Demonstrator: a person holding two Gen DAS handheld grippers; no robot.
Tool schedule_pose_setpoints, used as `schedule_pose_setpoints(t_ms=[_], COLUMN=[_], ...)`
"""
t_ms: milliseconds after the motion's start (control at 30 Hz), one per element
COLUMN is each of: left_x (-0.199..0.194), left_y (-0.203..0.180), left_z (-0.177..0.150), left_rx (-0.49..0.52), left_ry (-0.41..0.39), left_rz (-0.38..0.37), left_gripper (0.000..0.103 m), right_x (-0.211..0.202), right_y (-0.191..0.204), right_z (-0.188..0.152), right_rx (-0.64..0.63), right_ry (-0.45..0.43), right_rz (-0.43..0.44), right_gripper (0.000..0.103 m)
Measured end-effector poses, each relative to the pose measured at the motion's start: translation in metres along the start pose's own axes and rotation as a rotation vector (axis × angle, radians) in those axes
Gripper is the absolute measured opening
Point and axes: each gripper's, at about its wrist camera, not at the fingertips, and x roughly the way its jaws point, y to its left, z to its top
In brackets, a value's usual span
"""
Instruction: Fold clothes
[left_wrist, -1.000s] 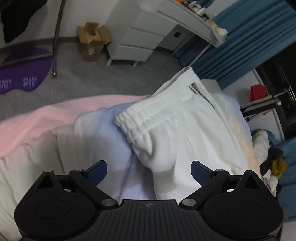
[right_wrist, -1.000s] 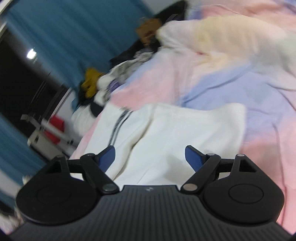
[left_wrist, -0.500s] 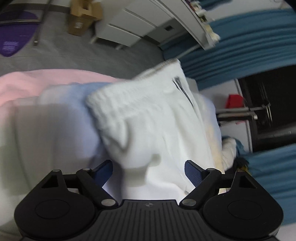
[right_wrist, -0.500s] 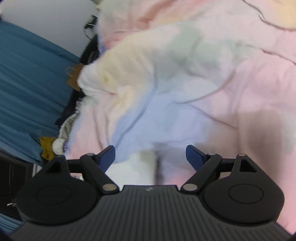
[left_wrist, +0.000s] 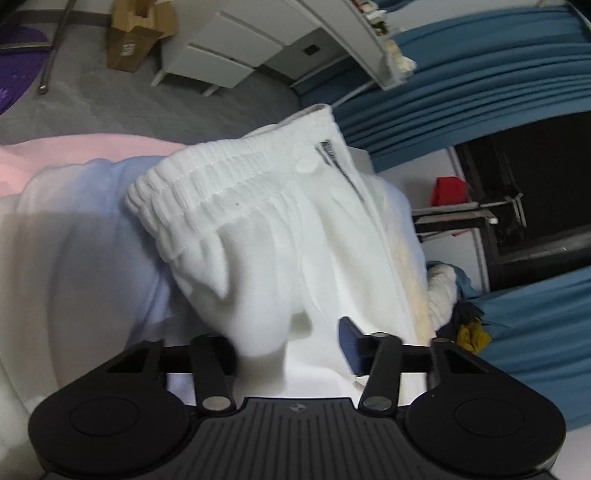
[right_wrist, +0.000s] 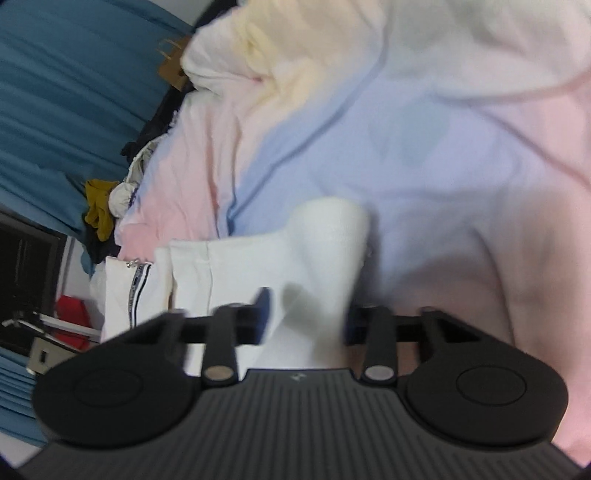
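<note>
- Left wrist view: white sweatpants (left_wrist: 280, 236) with a ribbed elastic waistband (left_wrist: 221, 184) and a dark side stripe (left_wrist: 343, 170) lie bunched on a bed, near the edge that faces the grey floor.
- Left tongs (left_wrist: 291, 343) have their jaws drawn in around a raised fold of the white fabric. The blue pad on one finger shows. The other finger is hidden behind the cloth. The fabric looks pinched between them.
- Right wrist view: right tongs (right_wrist: 306, 314) are closed on another raised ridge of the same sweatpants (right_wrist: 236, 266), with cloth humped up between the blue pads.
- Both tongs grip the garment at separate places, so the step in hand looks like lifting or carrying a section over for a fold. How many folds are made cannot be told.
- Next move would call for keeping both grips firm and level so the soft cloth does not slip or twist.
- Bedcover (right_wrist: 424, 147) under the garment is rumpled, in pink, pale blue and cream patches.
- Beyond the bed edge: a heap of other clothes (right_wrist: 110, 199), blue curtains (left_wrist: 480, 74), a white drawer unit (left_wrist: 221, 51) and a cardboard box (left_wrist: 136, 33).
</note>
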Motion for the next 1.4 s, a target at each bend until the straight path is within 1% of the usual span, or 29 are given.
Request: schedule_pose_setpoints(t_ms=[33,100,133,233,367,433,467,500,600,700,733,833,900,1033,1167,1233,1300,1400], left_x=[0.003,0.002,-0.001,-0.013,-0.034,-0.046,-0.05,-0.051,-0.046,-0.032,-0.022,0.02,0.048,0.127,0.217,0.222,0.227,0.235], left_y=[-0.003,-0.007,-0.008,-0.01,-0.009,-0.006,-0.005,-0.007,-0.03,-0.057,-0.068,-0.099,-0.12,-0.158,-0.185,-0.186,-0.186,-0.187], left_z=[0.0,0.0,0.0,-0.004,-0.008,-0.011,-0.011,-0.01,0.0,0.016,0.023,0.06,0.085,0.127,0.155,0.155,0.154,0.154], left_rx=[0.001,0.016,0.028,0.04,0.042,0.01,-0.008,-0.013,0.012,0.028,0.02,-0.017,-0.04,-0.025,0.027,0.053,0.078,0.117], left_ry=[-0.005,-0.021,-0.038,-0.092,-0.159,-0.19,-0.204,-0.212,-0.214,-0.234,-0.235,-0.193,-0.166,-0.117,-0.089,-0.088,-0.088,-0.086], left_rz=[-0.004,-0.005,-0.01,-0.047,-0.101,-0.149,-0.17,-0.173,-0.149,-0.132,-0.131,-0.152,-0.163,-0.08,0.021,0.019,0.017,0.014], left_gripper=[0.028,0.015,0.013,0.01,0.009,0.009,0.009,0.009,0.01,0.01,0.01,0.01,0.01,0.01,0.01,0.01,0.01,0.014], right_x=[-0.002,-0.009,-0.014,-0.032,-0.05,-0.061,-0.068,-0.075,-0.085,-0.075,-0.067,-0.032,0.0,0.081,0.163,0.2,0.23,0.254], right_y=[0.004,0.011,0.015,0.027,0.037,0.039,0.043,0.051,0.087,0.134,0.152,0.21,0.243,0.296,0.331,0.338,0.343,0.344], right_z=[0.002,0.006,0.006,0.004,0.005,0.005,0.005,0.004,0.001,0.005,0.008,0.014,0.019,0.019,0.004,-0.003,-0.012,-0.021], right_rx=[-0.03,-0.087,-0.111,-0.165,-0.186,-0.198,-0.216,-0.249,-0.329,-0.354,-0.358,-0.37,-0.385,-0.439,-0.529,-0.576,-0.649,-0.719], right_ry=[-0.024,-0.07,-0.093,-0.164,-0.239,-0.272,-0.287,-0.302,-0.346,-0.343,-0.331,-0.316,-0.292,-0.235,-0.202,-0.185,-0.173,-0.165], right_rz=[-0.001,0.021,0.035,0.075,0.109,0.11,0.097,0.09,0.114,0.131,0.128,0.11,0.106,0.077,0.004,-0.011,-0.037,-0.031], right_gripper=[0.009,0.009,0.008,0.008,0.008,0.008,0.008,0.008,0.008,0.008,0.008,0.008,0.008,0.008,0.008,0.008,0.008,0.01])
